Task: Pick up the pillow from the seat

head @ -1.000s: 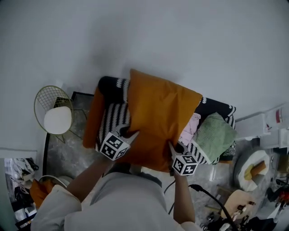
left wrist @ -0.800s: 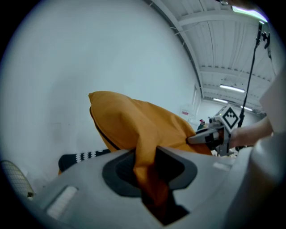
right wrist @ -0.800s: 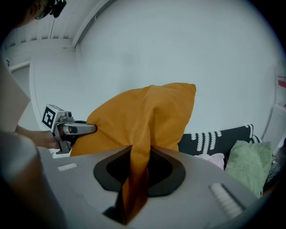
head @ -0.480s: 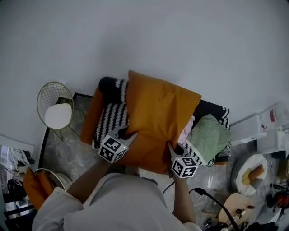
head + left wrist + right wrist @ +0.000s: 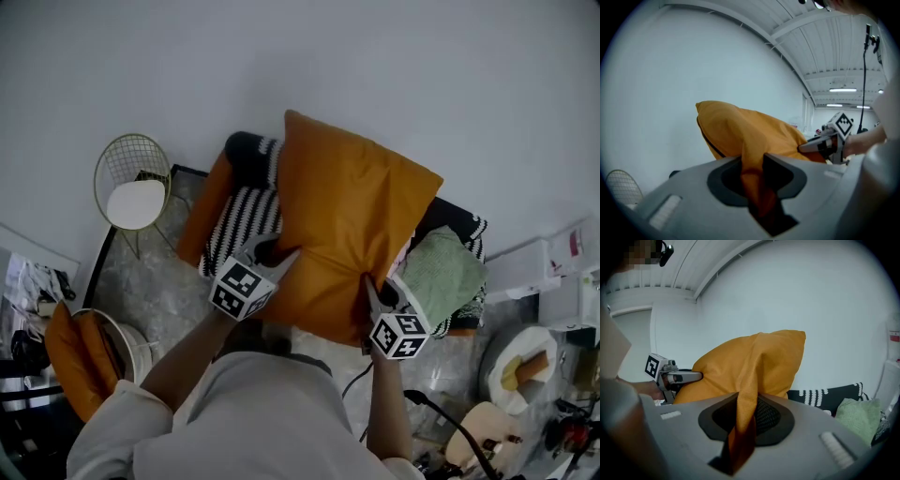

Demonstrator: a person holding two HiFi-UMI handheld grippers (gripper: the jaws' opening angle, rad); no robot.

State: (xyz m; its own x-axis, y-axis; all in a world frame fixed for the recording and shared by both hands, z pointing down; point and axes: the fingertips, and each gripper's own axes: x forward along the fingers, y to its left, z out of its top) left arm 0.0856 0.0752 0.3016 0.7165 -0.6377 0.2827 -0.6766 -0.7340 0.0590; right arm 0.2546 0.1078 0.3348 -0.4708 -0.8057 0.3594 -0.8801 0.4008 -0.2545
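A large orange pillow hangs lifted above the black-and-white striped seat. My left gripper is shut on the pillow's near left edge, and a fold of orange fabric runs down between its jaws. My right gripper is shut on the near right edge, with the cloth pinched the same way. In the left gripper view the pillow fills the middle and the right gripper's marker cube shows beyond it. In the right gripper view the pillow stands upright and the left gripper's cube shows at its left.
A second orange cushion leans at the seat's left end. A green folded cloth and a pink one lie on the seat's right end. A gold wire chair stands at the left. Clutter and cables fill the floor at lower right.
Both grippers have carried the pillow up and away from the seat. In the head view the pillow and both marker cubes have shifted to the right.
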